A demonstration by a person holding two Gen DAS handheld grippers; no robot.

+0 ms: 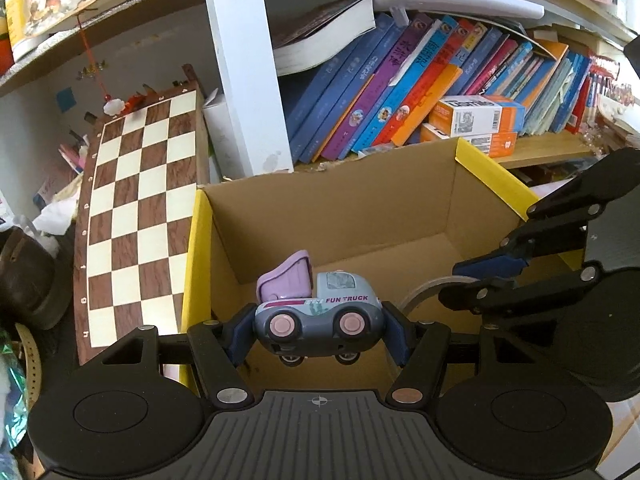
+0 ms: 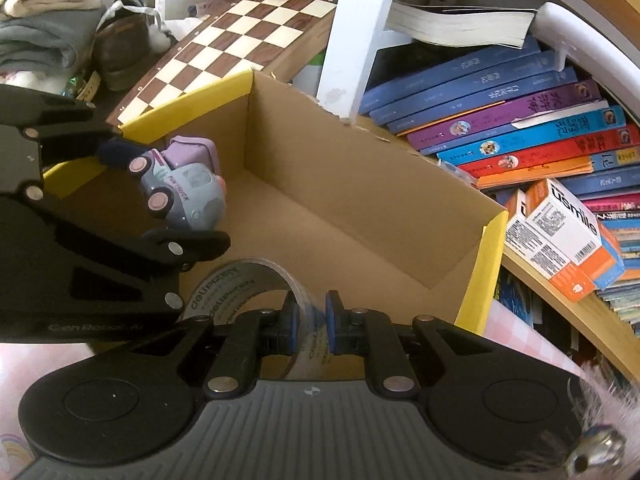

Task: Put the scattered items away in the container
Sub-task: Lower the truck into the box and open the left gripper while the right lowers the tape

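Left gripper (image 1: pixel 318 326) clamps the toy truck (image 1: pixel 316 312) between both fingers, above the cardboard box (image 1: pixel 400 208) by its left wall; right gripper (image 2: pixel 311 322) pinches the tape roll (image 2: pixel 256 280) band over the box's near edge

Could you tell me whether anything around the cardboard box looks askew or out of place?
Yes: behind the cardboard box, the row of books leans heavily sideways instead of standing upright, and a thick book lies flat across their tops. The chessboard rests propped at a slant beside the box.

Toy truck (image 1: pixel 316 314): one
Tape roll (image 2: pixel 256 292): one
Cardboard box (image 1: pixel 360 216): one
Chessboard (image 1: pixel 136 208): one
Grippers: two, left gripper (image 1: pixel 318 330) and right gripper (image 2: pixel 311 322)
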